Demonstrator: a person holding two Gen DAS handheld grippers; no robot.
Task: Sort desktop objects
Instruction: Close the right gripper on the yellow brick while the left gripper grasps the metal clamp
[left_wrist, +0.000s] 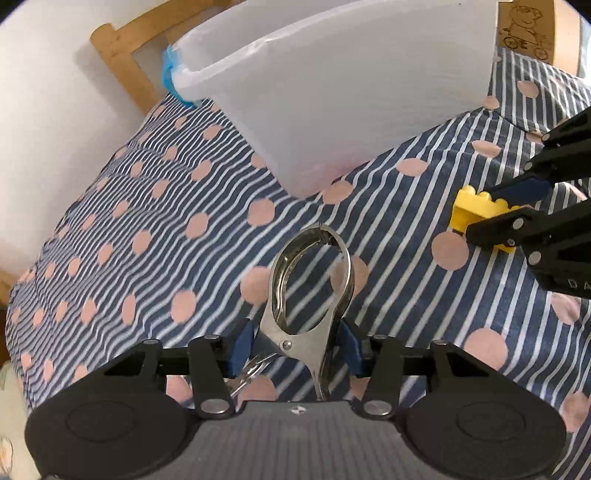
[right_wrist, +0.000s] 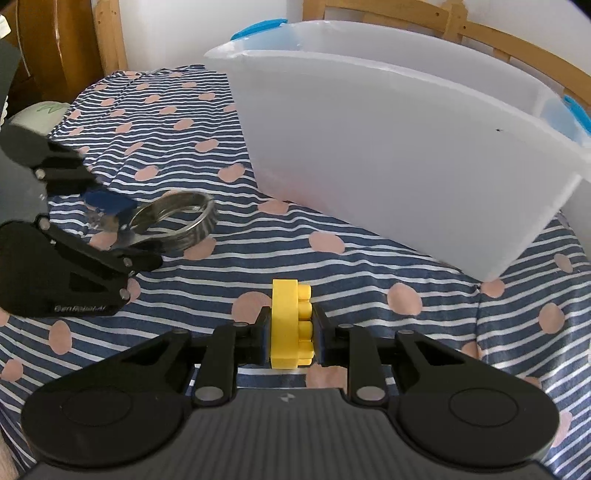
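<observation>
Fingers (left_wrist: 349, 341) of my left gripper (left_wrist: 295, 341) are clamped on a steel spring clamp (left_wrist: 310, 288), pads near its pivot, ring-shaped jaws pointing ahead over the striped cloth (left_wrist: 147, 229). Gripping by the pivot keeps the loop free to tip into the white storage bin (left_wrist: 351, 92), which sits toward the cloth's far edge. Yellow building brick (left_wrist: 469, 210) shows at right, in my other gripper.

Right wrist view: right gripper (right_wrist: 291, 332) is closed on the brick, one pad on its base, the other on its studs, held on edge, just above the cloth. Bin wall is ahead-right; its inside isn't visible. Both items look staged for dropping in.
</observation>
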